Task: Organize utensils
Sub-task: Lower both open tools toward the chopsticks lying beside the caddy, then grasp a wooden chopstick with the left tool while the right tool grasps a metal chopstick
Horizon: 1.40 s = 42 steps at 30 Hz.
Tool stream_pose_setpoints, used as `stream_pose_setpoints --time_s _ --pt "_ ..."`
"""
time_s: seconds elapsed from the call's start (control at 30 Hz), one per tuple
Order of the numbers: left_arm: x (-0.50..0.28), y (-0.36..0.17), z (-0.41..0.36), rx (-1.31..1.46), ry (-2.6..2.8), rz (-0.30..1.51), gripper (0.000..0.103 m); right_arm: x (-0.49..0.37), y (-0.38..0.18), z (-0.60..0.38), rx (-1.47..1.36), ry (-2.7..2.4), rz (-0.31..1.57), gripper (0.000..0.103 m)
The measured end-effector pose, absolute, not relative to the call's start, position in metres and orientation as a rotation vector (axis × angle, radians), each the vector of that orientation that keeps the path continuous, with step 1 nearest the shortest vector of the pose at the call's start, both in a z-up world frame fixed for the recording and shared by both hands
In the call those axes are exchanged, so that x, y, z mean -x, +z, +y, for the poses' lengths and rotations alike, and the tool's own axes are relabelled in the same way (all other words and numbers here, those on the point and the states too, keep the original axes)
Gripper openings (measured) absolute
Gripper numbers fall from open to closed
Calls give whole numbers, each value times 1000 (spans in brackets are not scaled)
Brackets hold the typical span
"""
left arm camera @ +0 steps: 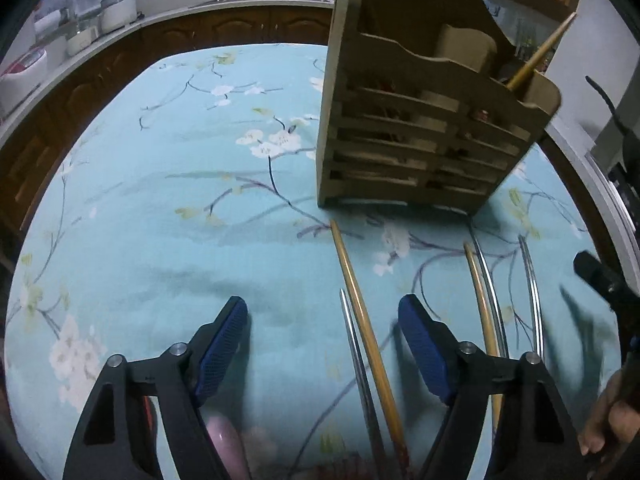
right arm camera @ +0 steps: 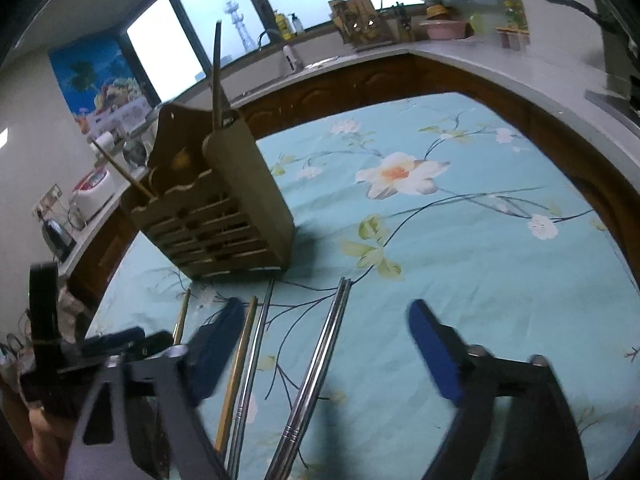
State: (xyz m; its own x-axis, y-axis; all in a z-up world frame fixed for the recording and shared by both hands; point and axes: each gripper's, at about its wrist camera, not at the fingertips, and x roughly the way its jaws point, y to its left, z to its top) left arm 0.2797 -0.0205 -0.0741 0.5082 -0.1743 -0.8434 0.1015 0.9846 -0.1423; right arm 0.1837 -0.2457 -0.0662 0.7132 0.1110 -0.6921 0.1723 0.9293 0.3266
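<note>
A slatted wooden utensil holder (left arm camera: 420, 140) (right arm camera: 216, 216) stands on the floral blue tablecloth. One wooden chopstick (left arm camera: 540, 52) leans out of it, and a dark handle (right arm camera: 218, 76) sticks up from it. Several chopsticks lie on the cloth in front of it. My left gripper (left arm camera: 324, 340) is open just above the cloth. A metal chopstick (left arm camera: 354, 352) and a wooden chopstick (left arm camera: 360, 312) lie between its blue pads, untouched. My right gripper (right arm camera: 324, 350) is open too, over a pair of metal chopsticks (right arm camera: 320, 360). Another metal and wooden chopstick (right arm camera: 248, 352) lie by its left pad.
More chopsticks (left arm camera: 492, 300) lie right of the left gripper. A pink object (left arm camera: 224, 440) shows under its left finger. A person's hand (left arm camera: 608, 424) is at the right edge. A kitchen counter (right arm camera: 480, 60) with jars and appliances runs around the table's far side.
</note>
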Motion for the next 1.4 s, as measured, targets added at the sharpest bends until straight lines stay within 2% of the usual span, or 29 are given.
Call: stream_pose_setpoints --time_s 0.07,0.2,0.37,0.63,0.73,0.8,0.87,0.97,1.1,1.13,1.17,1.4 --pt "-287 -75 -24 71 -174 1026 66 -189 -70 -243 -373 -40 800 64" --pt "-302 -76 -33 37 -178 1034 57 -201 -76 -236 -363 -14 830 57" --pt "-315 -81 -34 40 -187 1046 51 -216 -84 -228 -335 13 866 38" --pt "-320 -86 -34 47 -201 1043 48 -234 -99 -224 -305 2 936 34" --pt "-323 -87 -32 50 -203 1041 35 -238 -100 -224 -302 -8 944 34" --pt "-325 -87 -34 44 -204 1039 25 -243 -104 -225 -301 -11 959 30" --pt "-327 -88 -37 31 -207 1039 18 -245 -104 -225 -285 -23 957 25" --pt "-330 -89 -40 34 -222 1043 8 -250 -103 -222 -268 -30 967 25" --pt "-332 -90 -42 45 -238 1044 6 -258 -102 -221 -243 -35 990 25" --pt "-332 -91 -43 46 -241 1044 6 -259 -102 -218 -221 -40 996 20" --pt "-332 -91 -43 51 -245 1043 6 -259 -102 -217 -201 -51 999 8" --pt "-317 -70 -35 115 -270 984 5 -245 -91 -226 -317 4 965 5"
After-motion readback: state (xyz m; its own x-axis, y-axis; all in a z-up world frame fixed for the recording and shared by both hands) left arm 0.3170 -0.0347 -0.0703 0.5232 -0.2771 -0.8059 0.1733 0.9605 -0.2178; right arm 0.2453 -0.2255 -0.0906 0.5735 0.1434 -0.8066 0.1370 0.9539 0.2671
